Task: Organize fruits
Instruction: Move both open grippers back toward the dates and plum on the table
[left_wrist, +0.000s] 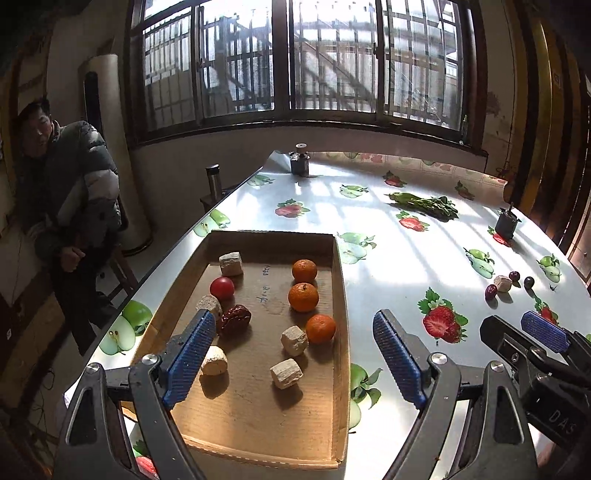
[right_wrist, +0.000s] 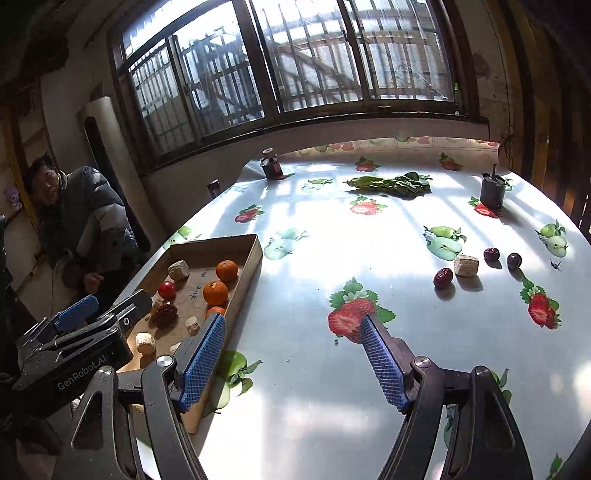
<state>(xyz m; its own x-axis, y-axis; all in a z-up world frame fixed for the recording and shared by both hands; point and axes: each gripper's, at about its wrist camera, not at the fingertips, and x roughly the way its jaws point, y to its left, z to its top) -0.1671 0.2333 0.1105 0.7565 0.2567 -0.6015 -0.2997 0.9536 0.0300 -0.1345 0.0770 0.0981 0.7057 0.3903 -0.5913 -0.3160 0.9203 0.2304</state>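
— What sits far back on the table?
— Leafy greens (right_wrist: 391, 184), lying between a dark jar (right_wrist: 272, 167) and a dark cup (right_wrist: 492, 192).
— And off the table?
— A man in a puffer jacket (left_wrist: 62, 192), seated below the barred window (left_wrist: 295, 59).

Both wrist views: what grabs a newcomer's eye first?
The cardboard tray at the table's left edge, with three oranges in a row along its right side, plus a tomato and pale chunks. Then the small loose cluster of dark fruits on the fruit-print tablecloth, far right. Both tools, left and right, hover open and empty.
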